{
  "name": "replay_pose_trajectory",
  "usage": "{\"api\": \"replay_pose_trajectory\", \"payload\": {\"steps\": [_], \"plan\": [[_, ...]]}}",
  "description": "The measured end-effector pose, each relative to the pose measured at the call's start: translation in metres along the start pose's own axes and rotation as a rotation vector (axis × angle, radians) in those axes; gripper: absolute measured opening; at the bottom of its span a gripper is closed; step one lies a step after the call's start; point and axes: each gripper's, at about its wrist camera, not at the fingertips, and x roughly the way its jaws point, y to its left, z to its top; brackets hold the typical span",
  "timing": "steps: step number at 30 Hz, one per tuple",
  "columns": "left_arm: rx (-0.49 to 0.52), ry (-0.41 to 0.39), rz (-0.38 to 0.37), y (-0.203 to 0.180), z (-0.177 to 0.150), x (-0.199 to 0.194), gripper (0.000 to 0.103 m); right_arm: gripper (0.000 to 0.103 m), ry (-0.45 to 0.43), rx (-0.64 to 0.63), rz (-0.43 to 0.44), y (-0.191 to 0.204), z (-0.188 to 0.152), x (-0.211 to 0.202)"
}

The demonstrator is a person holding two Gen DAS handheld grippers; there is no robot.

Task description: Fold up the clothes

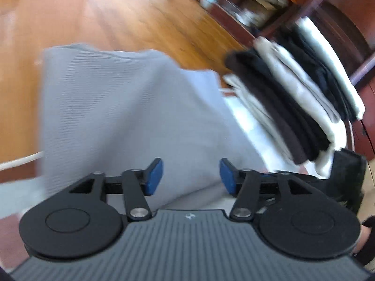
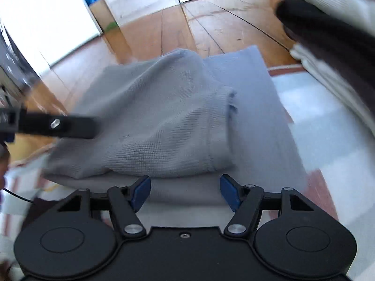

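**Loose fold, a tall pile close by: where this could slip**

On the left of the right wrist view, the left gripper shows only as a blurred black finger reaching in over the left edge of the grey waffle-knit garment. In its own camera its blue pads stand moderately apart with nothing between them; only cloth lies beneath. The garment is spread on a pale checked mat laid over the wooden plank floor, and its upper layer sits humped and puffy on the flatter layer below, with a ragged hem near the middle.

In the middle, the right gripper hangs over the garment's near edge, jaws wide and empty.

To the right, at the mat's far right edge, rises a stack of folded black and white clothes, just beside the garment; the blur makes it hard to tell whether the two touch.

The risks, as I judge them:

- The humped top layer may slide or spring open, since neither tool is pinning it and the knit looks thick.
- A pinch at the near edge could take one layer only, dragging the fold askew.
- A sweep towards the right could clip the stack and topple it, because it stands tall and close.
- Heavy blur in both views suggests quick motion, which makes a clean grab less sure.
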Motion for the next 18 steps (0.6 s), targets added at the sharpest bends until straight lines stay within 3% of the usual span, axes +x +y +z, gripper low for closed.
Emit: {"api": "replay_pose_trajectory", "payload": {"steps": [4,6,10,13,18], "plan": [[-0.028,-0.002,0.178,0.034,0.002,-0.013,0.059,0.072,-0.001,0.140,0.072,-0.024,0.004,-0.011],[-0.045,-0.005,0.208,0.040,0.000,-0.016,0.059,0.074,-0.003,0.229,0.108,-0.035,0.009,-0.010],[-0.018,-0.001,0.248,0.038,-0.012,-0.024,0.055,0.073,0.038,0.469,0.337,-0.050,0.001,0.012],[0.042,0.012,0.282,0.026,-0.025,-0.027,0.036,0.072,0.054,0.543,0.289,-0.042,-0.004,0.028],[0.060,-0.009,0.255,0.024,-0.027,-0.014,0.035,0.073,-0.002,0.569,0.180,-0.027,0.008,0.034]]}}
